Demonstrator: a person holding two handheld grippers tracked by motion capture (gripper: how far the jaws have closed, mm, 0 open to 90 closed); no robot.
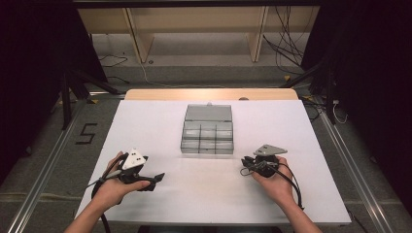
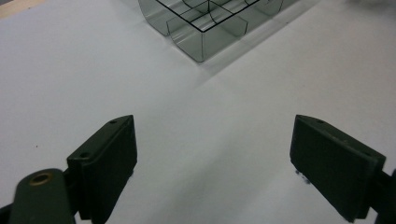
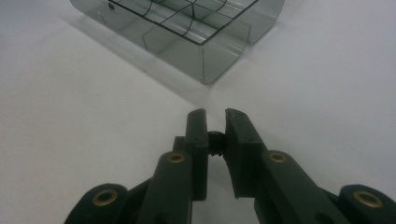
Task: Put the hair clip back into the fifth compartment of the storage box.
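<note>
A clear grey organiser box (image 1: 208,137) with several compartments sits mid-table, its lid (image 1: 209,113) laid open behind it. My left gripper (image 1: 156,178) rests at the front left in a person's hand. Its jaws stand wide apart over bare white table (image 2: 212,158), with the box corner (image 2: 201,32) ahead. My right gripper (image 1: 245,164) rests at the front right, pointing toward the box (image 3: 187,32). Its jaws (image 3: 215,122) are shut on a small dark screw-like piece (image 3: 215,142) wedged low between the pads.
The white tabletop (image 1: 145,131) has free room on both sides of the box and in front of it. Beyond the wooden far edge (image 1: 209,94) are shelving legs and loose cables on the floor. Metal rails run along both sides.
</note>
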